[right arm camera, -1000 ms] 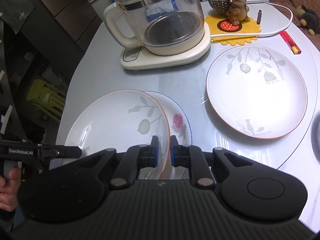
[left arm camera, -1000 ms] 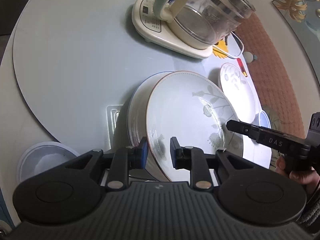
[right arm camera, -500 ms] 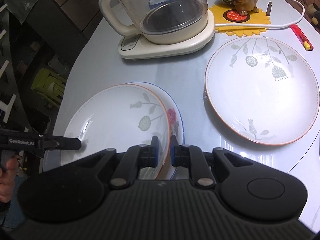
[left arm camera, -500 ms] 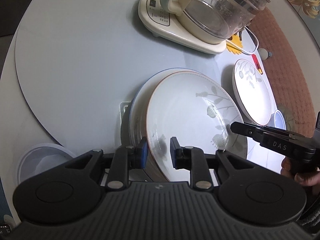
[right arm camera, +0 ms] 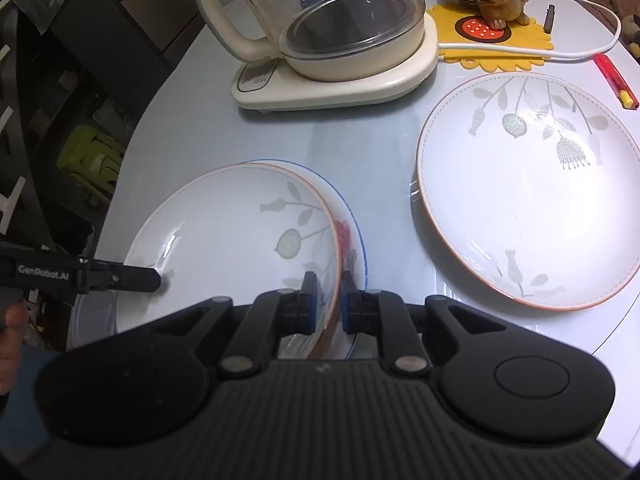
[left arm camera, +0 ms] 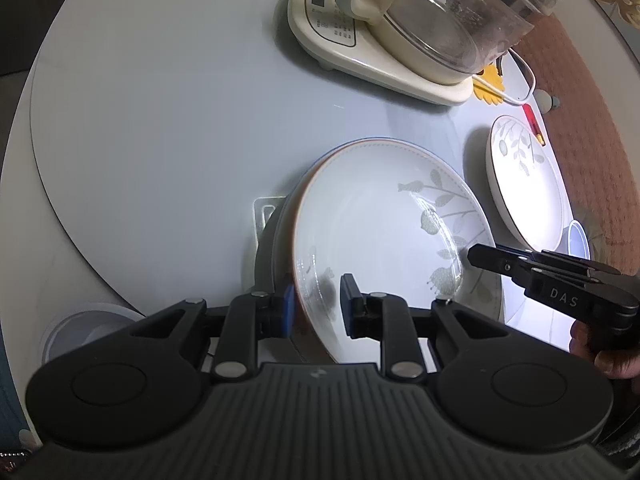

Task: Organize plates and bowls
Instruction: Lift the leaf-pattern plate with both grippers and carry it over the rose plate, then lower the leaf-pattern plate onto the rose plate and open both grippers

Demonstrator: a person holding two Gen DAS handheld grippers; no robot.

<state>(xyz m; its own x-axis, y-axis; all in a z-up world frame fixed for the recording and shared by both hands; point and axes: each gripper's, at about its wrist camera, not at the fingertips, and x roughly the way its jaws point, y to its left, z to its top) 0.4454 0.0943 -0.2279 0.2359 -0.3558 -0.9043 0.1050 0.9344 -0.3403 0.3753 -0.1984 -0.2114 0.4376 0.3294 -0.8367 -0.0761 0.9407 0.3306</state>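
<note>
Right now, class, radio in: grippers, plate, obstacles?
Left gripper and right gripper shut on leaf plate. Blue-rimmed plate underneath. Kettle behind, apart.

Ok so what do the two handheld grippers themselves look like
Both are matte black plastic with a ribbed body, round caps and silver screws. The left gripper and right gripper have blue-padded fingers. White lettering reads "GenRobot.AI" on the left one, "DAS" on the right.
</note>
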